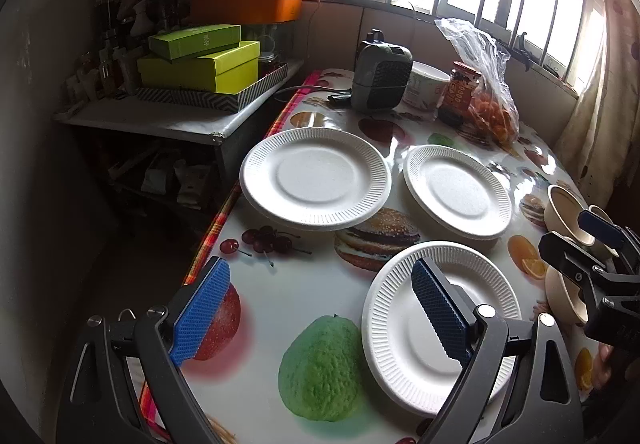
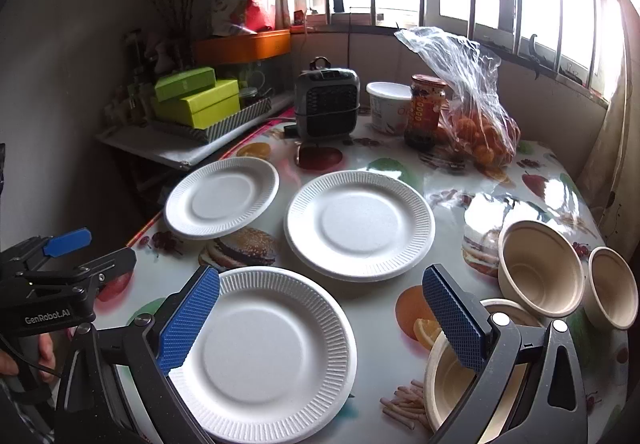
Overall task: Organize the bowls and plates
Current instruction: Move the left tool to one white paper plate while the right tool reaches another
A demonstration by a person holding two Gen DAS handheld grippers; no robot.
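White plates (image 2: 359,224) lie flat, bowls (image 2: 541,268) tip toward camera; left tongs (image 1: 320,314), right tongs (image 2: 320,318) gape, empty.

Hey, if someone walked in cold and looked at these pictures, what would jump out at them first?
Three white paper plates stand out on the fruit-print tablecloth: the near plate, the middle plate and the far plate by the left edge. To the right sit beige bowls, and behind them a clear bag of oranges. Both tongs, left and right, hover open and empty.

three white paper plates (image 2: 359,226), three beige bowls (image 2: 540,268)
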